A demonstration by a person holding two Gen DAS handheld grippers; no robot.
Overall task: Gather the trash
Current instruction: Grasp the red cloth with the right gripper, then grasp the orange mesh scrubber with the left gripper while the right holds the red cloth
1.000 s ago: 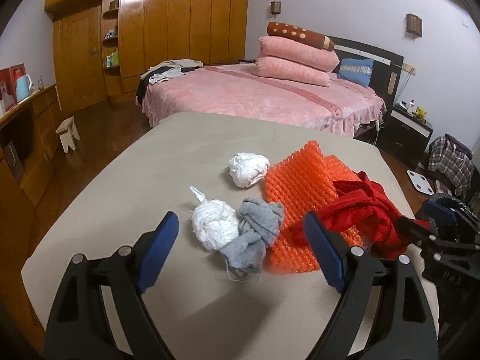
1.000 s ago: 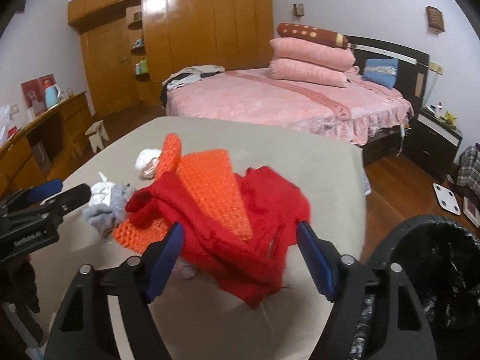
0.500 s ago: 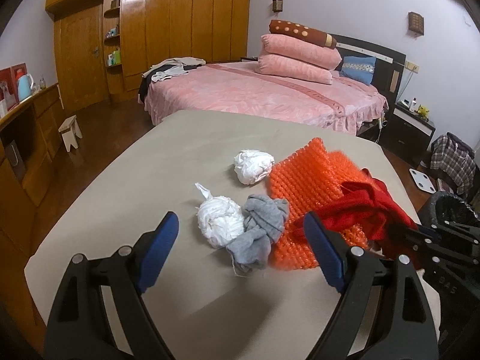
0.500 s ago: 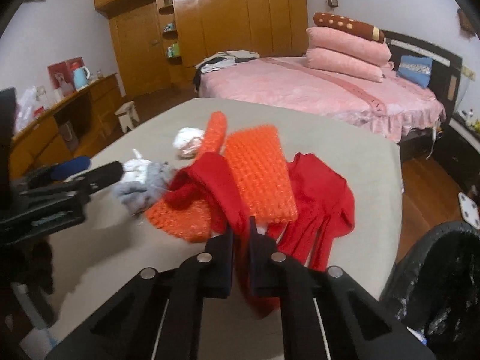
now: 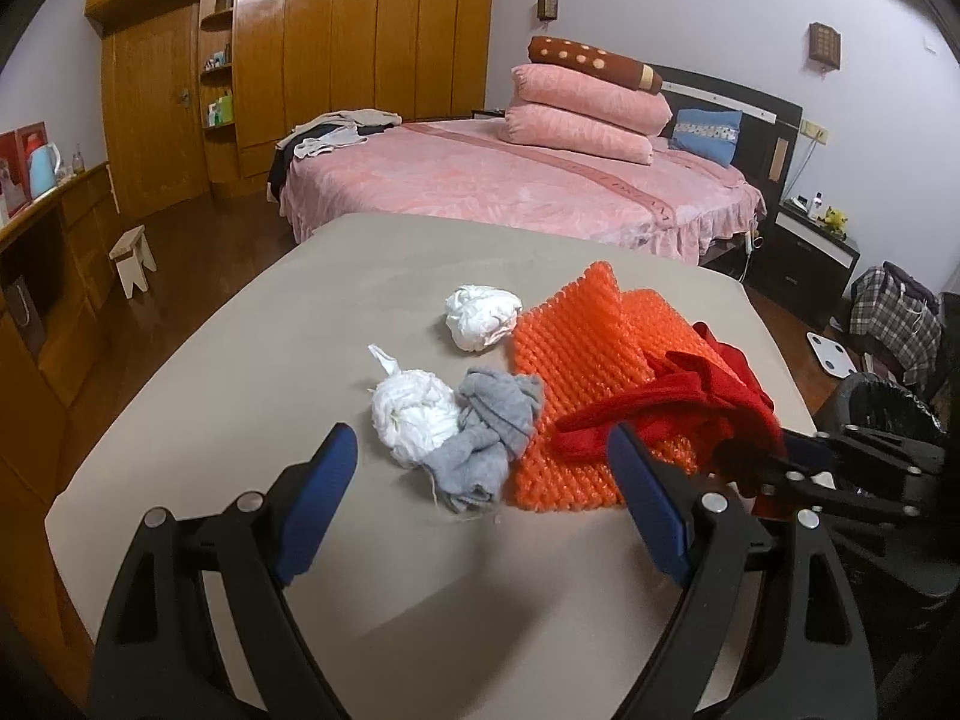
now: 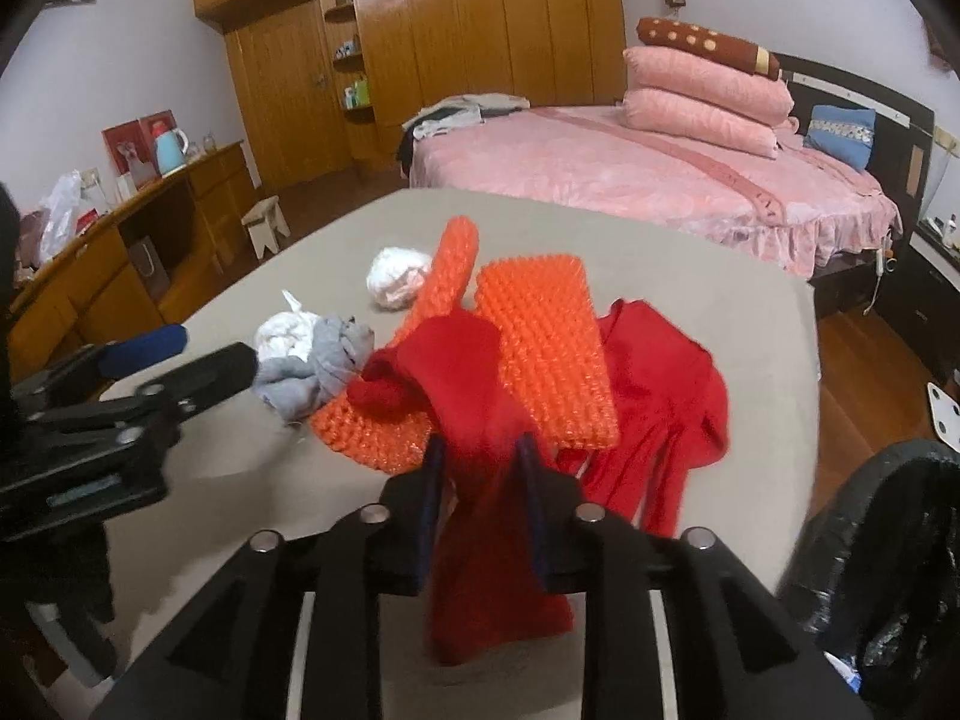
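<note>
Trash lay heaped on the grey table (image 5: 252,372): in the left wrist view, two white wads of paper, one (image 5: 483,317) on the far side of the orange bubble wrap (image 5: 579,360) and one (image 5: 414,417) at its near left corner, touching a crumpled grey rag (image 5: 495,432) that rested against the wrap's edge. The left gripper (image 5: 480,516) hung released just short of the rag, its blue pads wide apart and nothing between them. To the right of the wrap the right gripper (image 5: 774,468) showed side-on, red cloth (image 5: 678,402) bunched at its tip. The right wrist view made that grip plain: the right gripper (image 6: 480,510) was clenched on a fold of the red cloth (image 6: 480,420), its jaws having just eased a little wider around the fabric, which draped from the wrap down between the pads and hung limp below them. The cloth looked light and soft, likely to trail and drag the wrap with it; a bunched fold seemed the surest hold, and the wads and rag should pinch easily anywhere. Only this view showed the rest of the cloth spread right of the wrap, and the black-lined bin (image 6: 888,552) off the table's right edge; the left view alone showed the left jaws' spread.
</note>
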